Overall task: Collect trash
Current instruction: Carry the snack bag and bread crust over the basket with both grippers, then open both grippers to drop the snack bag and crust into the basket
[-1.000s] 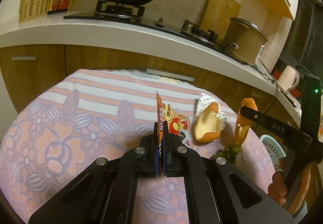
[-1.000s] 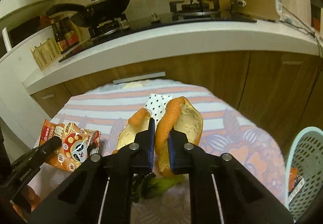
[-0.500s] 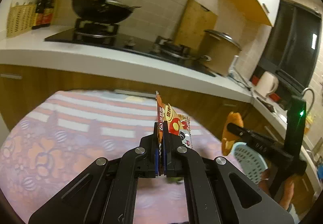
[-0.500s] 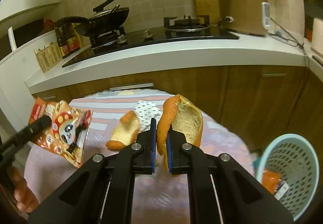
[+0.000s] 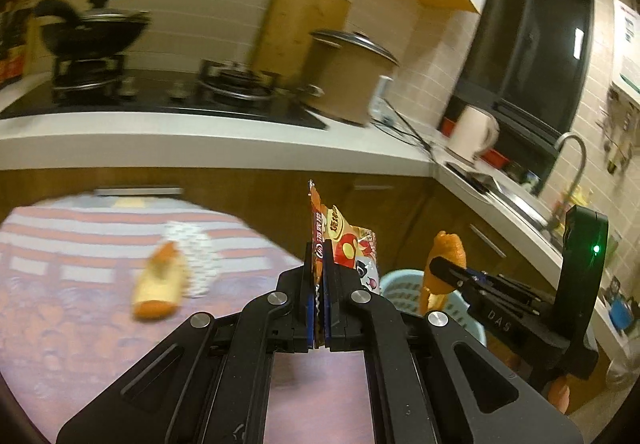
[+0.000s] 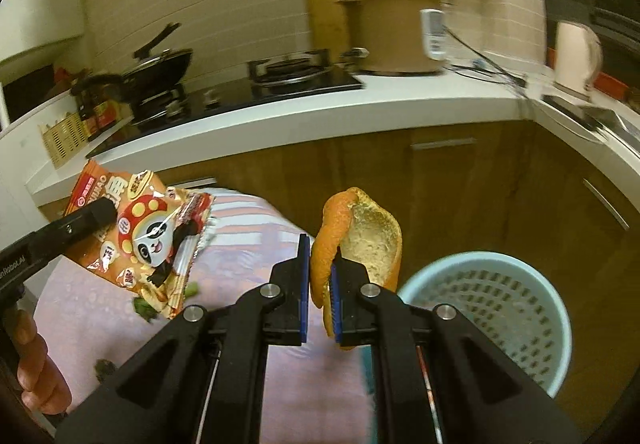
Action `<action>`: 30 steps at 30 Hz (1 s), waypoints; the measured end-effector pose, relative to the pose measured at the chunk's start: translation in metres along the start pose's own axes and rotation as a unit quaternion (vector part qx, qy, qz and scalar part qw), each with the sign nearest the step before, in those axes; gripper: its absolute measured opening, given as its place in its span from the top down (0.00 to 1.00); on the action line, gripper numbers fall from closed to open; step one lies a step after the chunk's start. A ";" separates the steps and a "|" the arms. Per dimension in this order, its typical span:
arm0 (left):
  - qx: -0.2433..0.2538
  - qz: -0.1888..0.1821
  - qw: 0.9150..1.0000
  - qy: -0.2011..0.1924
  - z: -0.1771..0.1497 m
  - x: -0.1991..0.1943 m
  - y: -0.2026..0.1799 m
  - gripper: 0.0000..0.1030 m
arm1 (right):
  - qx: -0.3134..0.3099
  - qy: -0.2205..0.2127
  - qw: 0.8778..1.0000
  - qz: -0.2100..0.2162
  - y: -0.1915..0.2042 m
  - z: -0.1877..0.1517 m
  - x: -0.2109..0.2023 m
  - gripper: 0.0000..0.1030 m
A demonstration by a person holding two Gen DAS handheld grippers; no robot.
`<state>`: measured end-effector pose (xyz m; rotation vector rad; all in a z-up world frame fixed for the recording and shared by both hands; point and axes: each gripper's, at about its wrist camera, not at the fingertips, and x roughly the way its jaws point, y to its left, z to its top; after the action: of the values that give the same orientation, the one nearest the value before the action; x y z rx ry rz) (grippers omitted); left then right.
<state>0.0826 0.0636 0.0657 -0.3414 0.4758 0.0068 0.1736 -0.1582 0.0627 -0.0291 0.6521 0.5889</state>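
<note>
Left gripper [image 5: 319,284] jaws clamped on wrapper [image 5: 344,244], above counter [image 5: 80,324] edge. Right gripper [image 6: 320,284] jaws clamped on peel [image 6: 360,240], beside bin [image 6: 500,304]. Second peel [image 5: 158,290] on counter.

We see a round table [image 5: 60,324] under a cloth of pink and white stripes and flowers. On it lie an orange peel piece [image 5: 158,294] touching a white dotted paper [image 5: 192,264] just behind, and green scraps [image 6: 146,310] near the right-wrist view's left edge.
</note>
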 end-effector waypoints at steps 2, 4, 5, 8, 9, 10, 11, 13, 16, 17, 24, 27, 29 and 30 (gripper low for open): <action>0.008 -0.012 1.000 0.009 -0.003 0.014 -0.020 0.99 | 0.007 0.001 1.000 -0.009 -0.017 -0.003 -0.004 0.93; 0.016 -0.022 0.999 0.021 -0.006 0.029 -0.039 0.99 | 0.015 0.003 1.000 -0.018 -0.034 -0.007 -0.008 0.93; 0.020 -0.026 0.999 0.029 -0.009 0.038 -0.049 0.99 | 0.019 0.004 1.000 -0.022 -0.043 -0.010 -0.009 0.93; 0.037 -0.034 0.998 0.049 -0.018 0.060 -0.073 0.99 | 0.036 0.011 0.999 -0.037 -0.070 -0.018 -0.009 0.93; 0.043 -0.034 0.997 0.054 -0.021 0.067 -0.079 0.99 | 0.043 0.014 0.998 -0.040 -0.078 -0.022 -0.008 0.93; 0.050 -0.036 0.996 0.064 -0.026 0.078 -0.088 0.99 | 0.050 0.017 0.998 -0.044 -0.086 -0.025 -0.007 0.93; 0.056 -0.037 0.995 0.074 -0.030 0.087 -0.096 0.99 | 0.058 0.021 0.997 -0.046 -0.094 -0.029 -0.006 0.93; 0.065 -0.027 0.993 0.092 -0.039 0.106 -0.107 0.99 | 0.075 0.033 0.995 -0.048 -0.112 -0.038 -0.001 0.93; 0.076 -0.016 0.990 0.115 -0.053 0.132 -0.118 0.99 | 0.092 0.053 0.993 -0.058 -0.134 -0.052 0.005 0.93; 0.076 -0.017 0.989 0.123 -0.057 0.140 -0.121 0.99 | 0.096 0.059 0.992 -0.061 -0.140 -0.057 0.007 0.93; 0.090 -0.022 0.983 0.157 -0.080 0.171 -0.134 0.99 | 0.120 0.105 0.984 -0.075 -0.170 -0.082 0.022 0.93; 0.096 -0.025 0.980 0.173 -0.089 0.179 -0.137 0.95 | 0.125 0.121 0.981 -0.081 -0.176 -0.089 0.027 0.93; 0.106 -0.024 0.977 0.183 -0.094 0.184 -0.140 0.88 | 0.132 0.138 0.978 -0.083 -0.180 -0.094 0.033 0.93; 0.112 -0.025 0.976 0.187 -0.095 0.185 -0.142 0.77 | 0.136 0.145 0.977 -0.082 -0.183 -0.095 0.036 0.92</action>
<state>0.2162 -0.1143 -0.0514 -0.1304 0.8344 -0.1619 0.2393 -0.3124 -0.0622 0.0890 1.0007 0.3335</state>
